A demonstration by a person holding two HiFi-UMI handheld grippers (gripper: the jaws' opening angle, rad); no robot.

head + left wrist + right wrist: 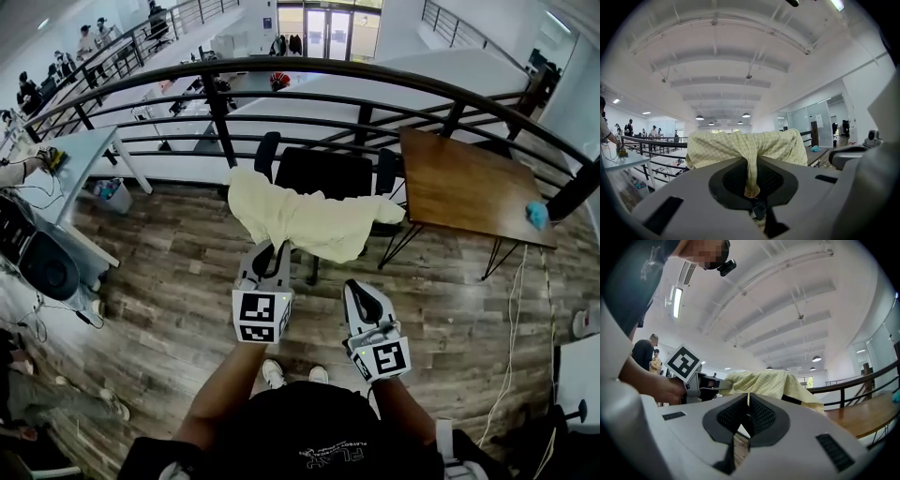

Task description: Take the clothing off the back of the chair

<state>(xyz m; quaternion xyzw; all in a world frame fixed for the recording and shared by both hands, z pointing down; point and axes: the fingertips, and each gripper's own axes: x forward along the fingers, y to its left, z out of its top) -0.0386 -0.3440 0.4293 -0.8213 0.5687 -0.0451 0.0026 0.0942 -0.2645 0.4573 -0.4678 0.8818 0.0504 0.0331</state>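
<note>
My left gripper [268,253] has its fingers [726,180] pinched tight on a fold of the pale yellow garment [309,221] at its near left edge, a good hold for lifting it free. The garment lies draped over the back of the black chair [328,173] by the far railing [281,70]. My right gripper [362,292] waits nearer me, fingers closed on nothing.

Wood-plank floor [169,281], curved black railing [375,68], brown table [469,187] beside it.
</note>
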